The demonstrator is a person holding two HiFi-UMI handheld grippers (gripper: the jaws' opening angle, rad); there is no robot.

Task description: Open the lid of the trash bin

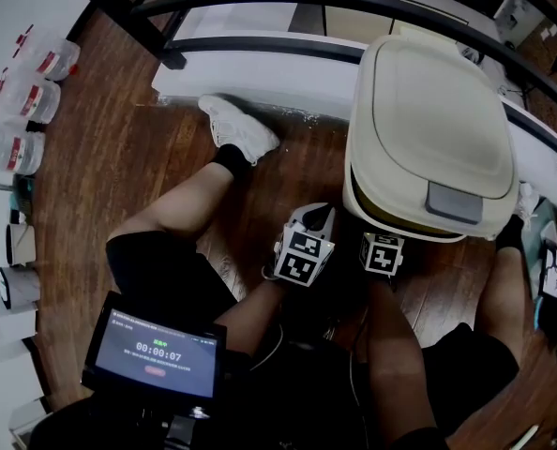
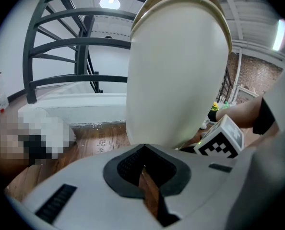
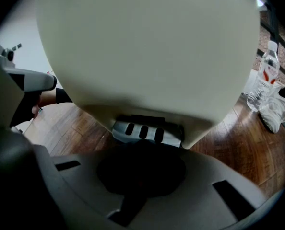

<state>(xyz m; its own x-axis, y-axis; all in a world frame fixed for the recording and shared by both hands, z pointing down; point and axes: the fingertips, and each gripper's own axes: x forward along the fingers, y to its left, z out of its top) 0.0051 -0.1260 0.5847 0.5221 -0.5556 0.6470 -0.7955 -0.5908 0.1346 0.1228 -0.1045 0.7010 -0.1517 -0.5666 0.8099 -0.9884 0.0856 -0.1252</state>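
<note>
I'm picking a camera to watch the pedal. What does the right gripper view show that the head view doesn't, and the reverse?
Only the right gripper view shows the grey foot pedal with its three slots. It sits low at the bin's front, just beyond the right gripper, whose jaws are together. Only the head view shows the lid from above, closed, with its grey tab, and the timer screen. Both views show the cream trash bin and the wooden floor.

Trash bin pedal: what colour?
Silver-grey pedal with three dark slots, at the base of the cream trash bin. Shows best in the right gripper view.
</note>
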